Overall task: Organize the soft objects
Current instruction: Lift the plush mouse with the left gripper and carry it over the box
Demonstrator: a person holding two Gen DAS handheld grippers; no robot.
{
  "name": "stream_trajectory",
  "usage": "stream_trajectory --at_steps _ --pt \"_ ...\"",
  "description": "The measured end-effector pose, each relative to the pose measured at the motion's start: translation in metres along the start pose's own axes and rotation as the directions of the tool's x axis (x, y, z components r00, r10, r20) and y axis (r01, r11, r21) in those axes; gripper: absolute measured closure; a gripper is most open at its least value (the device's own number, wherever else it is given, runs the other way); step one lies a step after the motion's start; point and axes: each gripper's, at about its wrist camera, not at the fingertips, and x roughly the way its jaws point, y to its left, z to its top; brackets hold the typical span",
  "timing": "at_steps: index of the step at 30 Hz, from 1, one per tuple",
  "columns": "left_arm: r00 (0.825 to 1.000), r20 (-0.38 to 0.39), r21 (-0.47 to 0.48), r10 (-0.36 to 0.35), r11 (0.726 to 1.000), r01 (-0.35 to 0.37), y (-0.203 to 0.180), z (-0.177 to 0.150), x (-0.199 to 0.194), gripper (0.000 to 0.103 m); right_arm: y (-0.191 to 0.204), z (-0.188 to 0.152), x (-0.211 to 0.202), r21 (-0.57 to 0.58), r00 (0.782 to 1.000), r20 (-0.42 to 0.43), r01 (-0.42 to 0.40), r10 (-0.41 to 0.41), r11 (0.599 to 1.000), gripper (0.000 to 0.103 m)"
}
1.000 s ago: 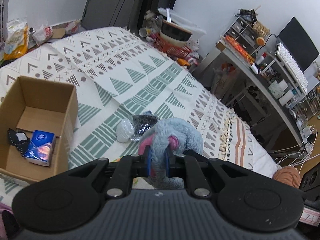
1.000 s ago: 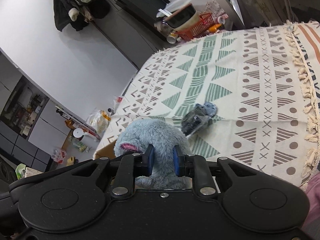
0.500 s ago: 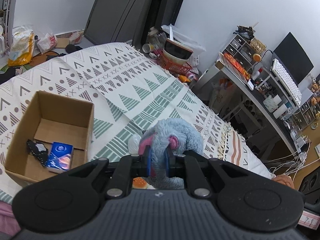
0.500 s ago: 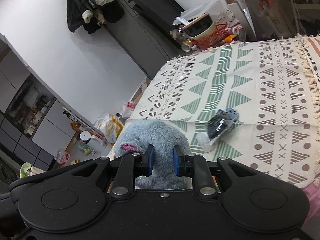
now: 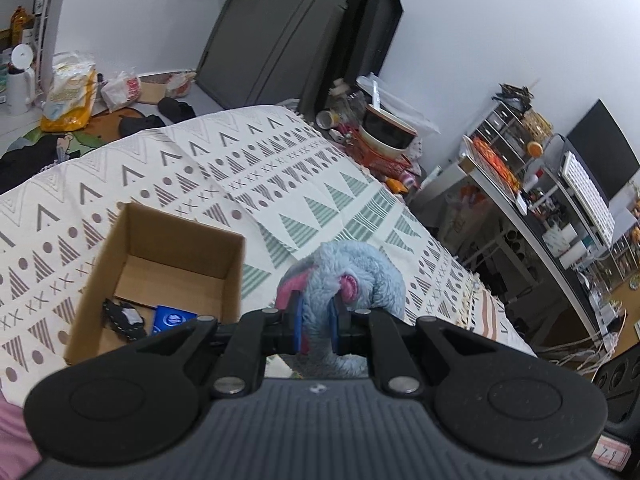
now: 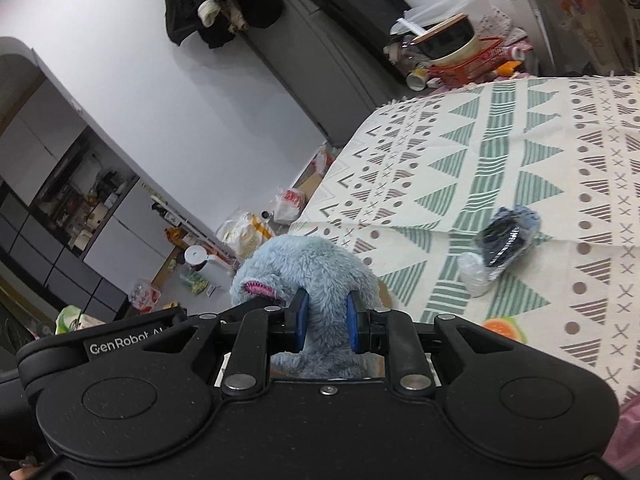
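Blue plush toy (image 5: 352,276): fluffy grey-blue pile, pink trim at the ears. It hangs clear of the bed, gripped from two sides. Left gripper (image 5: 314,322) jaws are clenched on a narrow fold of it between the pink parts; right gripper (image 6: 324,322) jaws are clenched on a thicker limb or neck, with the pile bulging out past the blue pads.

Handling, as judged: light and very soft, compresses heavily under the pads. No breakage risk. A thin fold could pull free (pile looks slick), so a bite on the thicker body or a limb root seems safer than the ear tip.

Cardboard box (image 5: 160,256) sits open on the patterned bedspread (image 5: 224,168), toward the near left edge of the bed, just left of the toy in the left wrist view. Inside it: a blue tissue pack (image 5: 173,318) and a small dark item (image 5: 122,318), type unclear.

Mid-bed lies a dark bagged bundle (image 6: 502,242), well apart from the toy.
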Motion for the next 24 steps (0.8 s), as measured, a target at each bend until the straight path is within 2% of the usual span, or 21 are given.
stream_trajectory --at_steps 9,14,20,24 --pt "0.999 0.019 -0.070 0.036 0.997 -0.035 0.040 0.013 0.003 0.091 0.022 -0.005 0.039 -0.025 0.999 -0.046 -0.026 0.025 0.999 0.083" --pt "0.998 0.018 -0.123 0.064 0.991 -0.061 0.065 0.018 0.011 0.091 0.023 -0.006 0.065 0.003 0.995 -0.090 -0.049 0.049 0.999 0.083" --pt "0.995 -0.001 -0.181 0.099 0.979 -0.098 0.093 0.020 0.026 0.092 0.029 -0.012 0.094 0.002 0.988 -0.142 -0.057 0.057 0.998 0.076" --pt "0.991 -0.034 -0.223 0.131 0.965 -0.135 0.114 0.021 0.041 0.092 0.030 -0.012 0.109 -0.009 0.984 -0.164 -0.071 0.069 0.997 0.076"
